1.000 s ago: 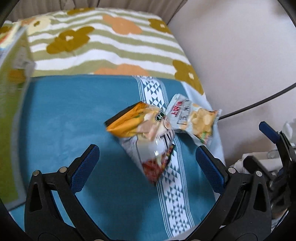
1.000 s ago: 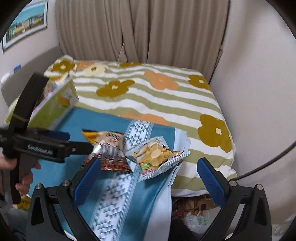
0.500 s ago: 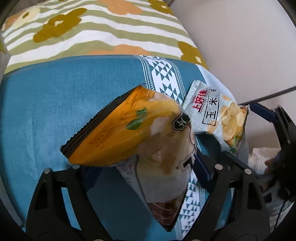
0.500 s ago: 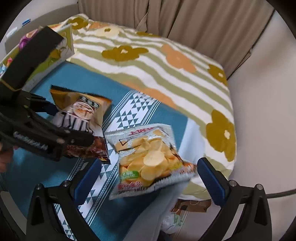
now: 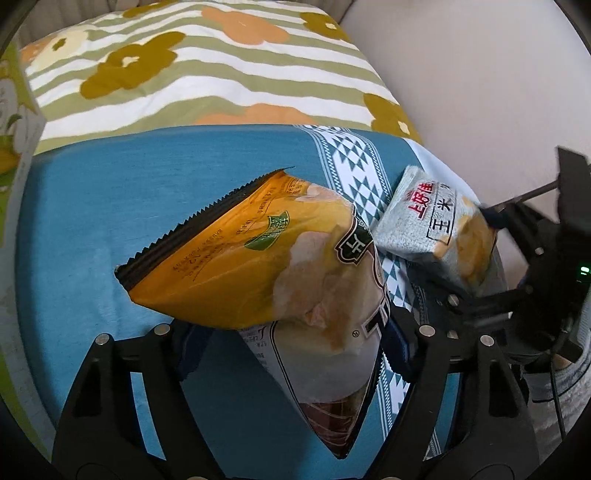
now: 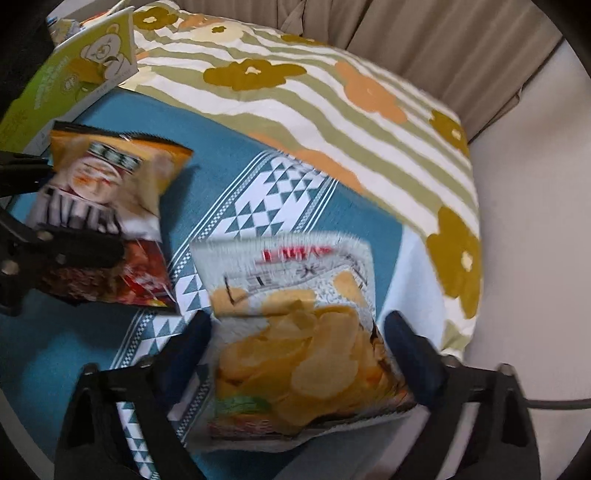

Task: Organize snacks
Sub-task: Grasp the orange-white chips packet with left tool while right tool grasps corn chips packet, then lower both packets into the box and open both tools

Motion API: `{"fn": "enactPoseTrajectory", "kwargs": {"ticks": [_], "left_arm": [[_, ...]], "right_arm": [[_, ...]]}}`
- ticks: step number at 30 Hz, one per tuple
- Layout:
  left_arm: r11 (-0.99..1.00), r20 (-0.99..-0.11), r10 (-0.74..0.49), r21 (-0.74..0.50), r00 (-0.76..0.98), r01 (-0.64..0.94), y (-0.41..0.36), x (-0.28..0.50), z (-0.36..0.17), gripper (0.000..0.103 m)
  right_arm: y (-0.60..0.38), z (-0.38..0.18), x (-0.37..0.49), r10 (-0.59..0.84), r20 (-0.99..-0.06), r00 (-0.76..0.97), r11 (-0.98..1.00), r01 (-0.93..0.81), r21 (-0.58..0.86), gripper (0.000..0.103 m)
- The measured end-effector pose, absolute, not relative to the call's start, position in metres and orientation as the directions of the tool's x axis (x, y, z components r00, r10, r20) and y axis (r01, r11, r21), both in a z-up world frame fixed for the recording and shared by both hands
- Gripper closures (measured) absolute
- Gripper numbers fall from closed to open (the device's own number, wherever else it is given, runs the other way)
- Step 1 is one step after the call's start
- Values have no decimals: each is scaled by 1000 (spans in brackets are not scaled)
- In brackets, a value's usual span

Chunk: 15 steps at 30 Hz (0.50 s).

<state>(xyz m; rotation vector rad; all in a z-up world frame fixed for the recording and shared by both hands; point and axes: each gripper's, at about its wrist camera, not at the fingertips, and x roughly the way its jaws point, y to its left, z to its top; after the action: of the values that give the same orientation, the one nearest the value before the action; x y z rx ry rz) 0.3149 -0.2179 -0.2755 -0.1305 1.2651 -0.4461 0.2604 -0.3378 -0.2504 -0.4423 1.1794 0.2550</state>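
Two snack bags lie on a teal cloth spread over a bed, a white band of teal triangles running across it. Beyond the cloth, a bedcover striped green and white with orange and mustard flowers. Beige curtain at the far side; pale wall to the right.

Left gripper: pointed steeply down at the orange bag. Its jaws have just been closing, and the bag sits between the blue-padded fingers. Both pads lie against the bag's sides and the bag bulges above them, so the fingers look clenched on it. The bag has a black serrated top seam, an orange upper panel, and a white and dark red lower end that hangs toward the camera.

Right gripper: also pointed steeply down, over the white chip bag, printed with yellow crisps and red lettering. Jaws have just been closing here too. Blue fingers stand at either edge of the bag; picture is motion-blurred, but the pads appear to press on its sides.

In the left wrist view the chip bag sits just right of the orange bag, on the cloth's patterned band near the bed's edge, with the right gripper's black frame reaching in from the right.

A green and white carton stands at the cloth's far left corner.
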Motion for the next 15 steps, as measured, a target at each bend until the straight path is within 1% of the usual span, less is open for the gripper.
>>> {"fn": "enactPoseTrajectory", "kwargs": {"ticks": [1, 2, 3, 5, 8, 11, 15], "left_arm": [[909, -890, -392, -335, 233, 248, -215, 313, -274, 28], [910, -889, -389, -332, 240, 246, -212, 312, -271, 28], [913, -889, -385, -328, 247, 244, -210, 310, -269, 28], [919, -890, -373, -314, 263, 240, -204, 305, -262, 28], [922, -884, -368, -308, 288, 233, -196, 294, -245, 28], [927, -874, -360, -295, 328, 231, -187, 280, -219, 28], [938, -862, -329, -253, 385, 236, -175, 257, -186, 28]], "right_arm": [[-338, -253, 261, -33, -935, 353, 891, -415, -187, 28], [-336, -253, 258, -39, -932, 361, 890, -411, -196, 33], [-333, -252, 255, -37, -929, 369, 889, -413, -199, 40], [-332, -247, 249, -21, -927, 375, 899, -397, -182, 45], [-331, -233, 238, 7, -916, 402, 927, -347, -146, 46], [-327, -206, 219, 37, -895, 444, 948, -300, -109, 46], [-315, -174, 196, 73, -876, 477, 948, -306, -88, 46]]}}
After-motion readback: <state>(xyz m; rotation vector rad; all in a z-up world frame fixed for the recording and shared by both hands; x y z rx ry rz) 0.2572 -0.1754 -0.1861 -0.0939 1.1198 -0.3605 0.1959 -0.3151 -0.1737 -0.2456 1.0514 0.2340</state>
